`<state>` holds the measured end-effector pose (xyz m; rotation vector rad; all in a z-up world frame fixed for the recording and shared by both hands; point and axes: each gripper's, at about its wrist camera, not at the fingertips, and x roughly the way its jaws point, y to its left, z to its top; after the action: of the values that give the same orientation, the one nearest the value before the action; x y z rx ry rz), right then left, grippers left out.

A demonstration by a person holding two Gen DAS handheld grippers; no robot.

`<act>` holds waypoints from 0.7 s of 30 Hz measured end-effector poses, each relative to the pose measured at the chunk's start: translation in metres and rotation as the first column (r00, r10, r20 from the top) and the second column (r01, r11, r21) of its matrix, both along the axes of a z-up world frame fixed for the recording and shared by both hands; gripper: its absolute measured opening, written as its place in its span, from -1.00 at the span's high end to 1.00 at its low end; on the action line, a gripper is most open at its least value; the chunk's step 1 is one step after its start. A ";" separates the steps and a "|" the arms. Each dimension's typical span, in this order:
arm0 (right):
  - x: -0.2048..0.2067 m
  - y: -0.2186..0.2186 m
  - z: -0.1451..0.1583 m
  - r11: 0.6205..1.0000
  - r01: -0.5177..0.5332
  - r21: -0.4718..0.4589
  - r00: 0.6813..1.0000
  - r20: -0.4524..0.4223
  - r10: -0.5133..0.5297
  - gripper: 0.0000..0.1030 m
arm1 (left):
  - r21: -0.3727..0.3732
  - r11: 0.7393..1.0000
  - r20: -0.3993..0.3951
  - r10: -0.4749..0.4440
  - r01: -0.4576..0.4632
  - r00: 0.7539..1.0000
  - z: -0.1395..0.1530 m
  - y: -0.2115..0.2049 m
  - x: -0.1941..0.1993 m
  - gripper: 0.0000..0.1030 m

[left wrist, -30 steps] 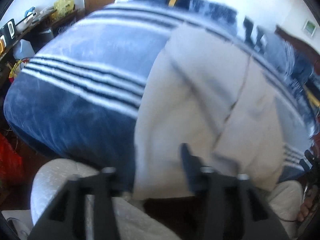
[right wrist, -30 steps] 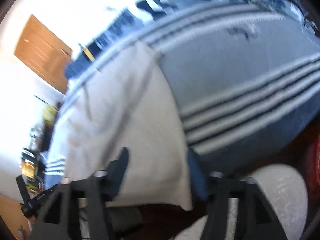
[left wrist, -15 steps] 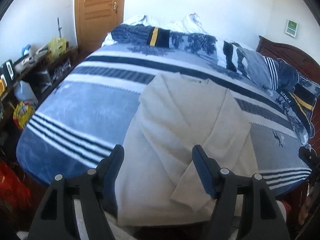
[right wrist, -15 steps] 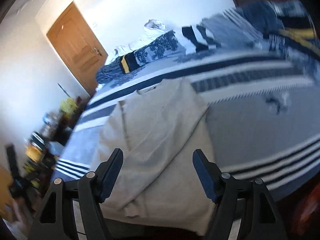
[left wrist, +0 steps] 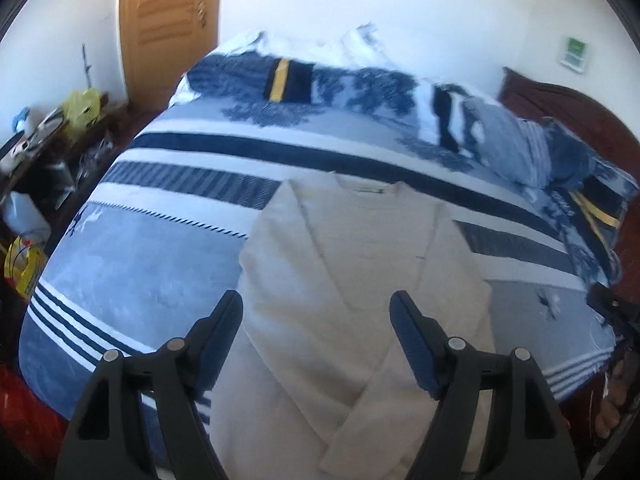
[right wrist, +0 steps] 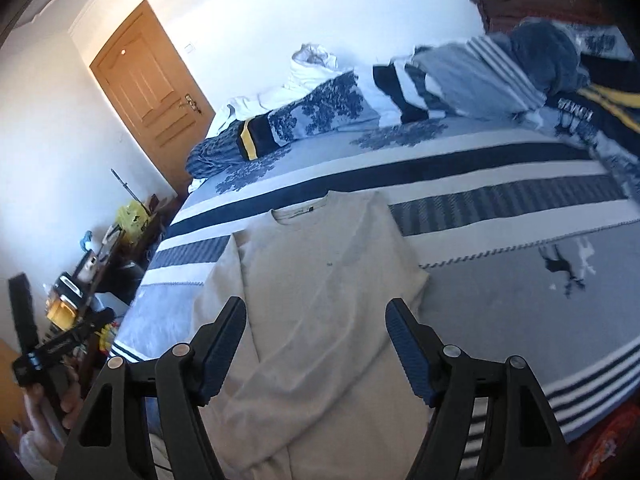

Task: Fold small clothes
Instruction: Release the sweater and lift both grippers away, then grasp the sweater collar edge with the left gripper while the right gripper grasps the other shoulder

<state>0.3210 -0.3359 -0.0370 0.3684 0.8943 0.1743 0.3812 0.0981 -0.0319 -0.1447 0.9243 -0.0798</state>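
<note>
Left wrist view: the left gripper [left wrist: 316, 316] sits at the bottom of the frame with its jaws spread wide and nothing between them, held above the near half of one cream sweater [left wrist: 360, 264]. The sweater lies flat on the bed [left wrist: 140, 264], neckline toward the upper middle of the frame, hem toward the bottom edge, both sleeves folded in and crossing low over its front. Its body fills the gap between the two blue-padded fingers [left wrist: 412, 344], but nothing shows the pads touching the cloth. The bed carries one blue and white striped blanket [left wrist: 100, 332], with a heap of patterned bedding [left wrist: 360, 88] along the top of the frame and a dark wooden headboard [left wrist: 568, 108] at upper right. One wooden door [left wrist: 168, 28] stands at upper left, and a cluttered desk [left wrist: 44, 148] runs down the left edge. In the right wrist view the right gripper [right wrist: 316, 316] is likewise wide and empty at the bottom of the frame, over the same single sweater [right wrist: 320, 280], which runs from the centre down to the bottom edge and slightly to the left. The door [right wrist: 152, 92] is at upper left, the bedding heap [right wrist: 320, 112] above centre. At lower left a hand [right wrist: 48, 404] grips the handle of the other gripper. Two grippers, one sweater.
</note>
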 end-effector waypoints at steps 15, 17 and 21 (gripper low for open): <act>0.201 -0.036 -0.121 0.995 -0.023 0.100 0.965 -0.259 0.049 -0.49 | 0.002 0.998 -0.220 0.069 -0.071 0.973 -0.116 0.016 0.195 -0.46; 0.226 -0.036 -0.137 0.994 -0.027 0.103 0.959 -0.279 0.055 -0.49 | 0.009 0.997 -0.247 0.076 -0.077 0.966 -0.132 0.016 0.219 -0.46; 0.279 -0.029 -0.172 0.997 -0.048 0.066 0.946 -0.319 0.067 -0.49 | 0.007 0.998 -0.271 0.069 -0.070 0.960 -0.157 0.020 0.272 -0.46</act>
<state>0.6004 -0.3654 -0.2093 0.4318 1.2248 0.1971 0.6536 0.1182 -0.1892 -0.1936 1.1917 0.0050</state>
